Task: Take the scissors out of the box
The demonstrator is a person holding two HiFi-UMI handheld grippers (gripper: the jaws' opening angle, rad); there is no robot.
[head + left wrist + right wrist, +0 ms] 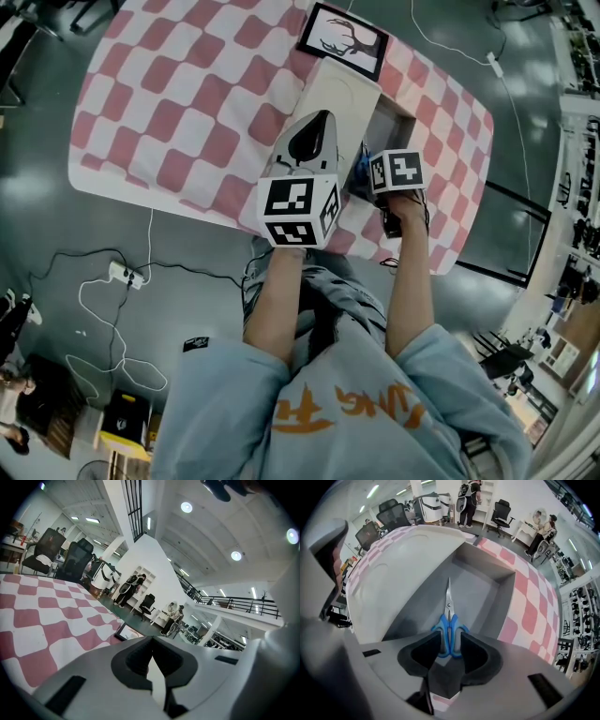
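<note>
Blue plastic loops and slim steel blades: the scissors point(449, 620) lie flat on the smooth grey floor of the box point(487, 569). Their handles sit inside my right tongs point(450, 645), whose pads are spread and not gripping, with the walls close on either side. The white lid point(408, 564) leans open; my left tongs point(151, 656) are clenched and empty by it.

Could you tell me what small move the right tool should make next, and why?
Probably close the right tool on the scissors, at their blue handles. It points down into the box, its jaws apart with the handles between them, and the scissors lie flat on the box floor. The left tool holds the lid open.
</note>
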